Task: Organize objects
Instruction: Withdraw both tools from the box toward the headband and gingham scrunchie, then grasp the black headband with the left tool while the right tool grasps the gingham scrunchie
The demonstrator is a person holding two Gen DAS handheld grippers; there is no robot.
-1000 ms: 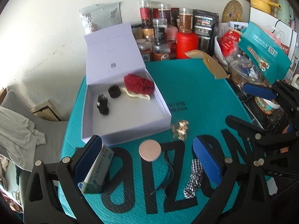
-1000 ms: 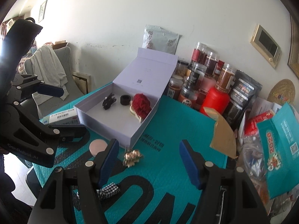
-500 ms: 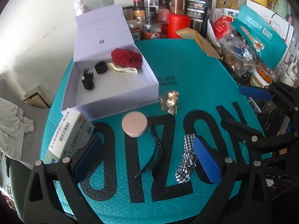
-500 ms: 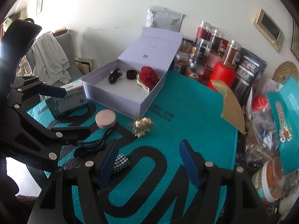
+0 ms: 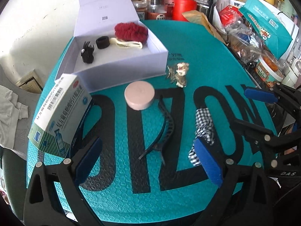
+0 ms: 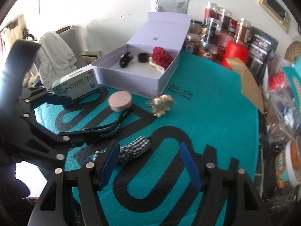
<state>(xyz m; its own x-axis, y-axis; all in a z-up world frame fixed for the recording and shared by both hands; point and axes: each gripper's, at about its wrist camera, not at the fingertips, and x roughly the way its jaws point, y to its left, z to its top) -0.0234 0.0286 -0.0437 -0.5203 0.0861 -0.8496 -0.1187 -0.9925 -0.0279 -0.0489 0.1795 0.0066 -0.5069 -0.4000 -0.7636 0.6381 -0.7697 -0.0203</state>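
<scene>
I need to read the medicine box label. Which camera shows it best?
The left wrist view: the medicine box sits close, barcode and front print facing the lens. In the right wrist view the box is smaller, blurred, partly behind the left hand-held gripper.

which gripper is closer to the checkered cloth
Right. The right gripper has the checkered cloth just inside its open fingers; the left gripper sits beside it, over the black hair clip.
</scene>
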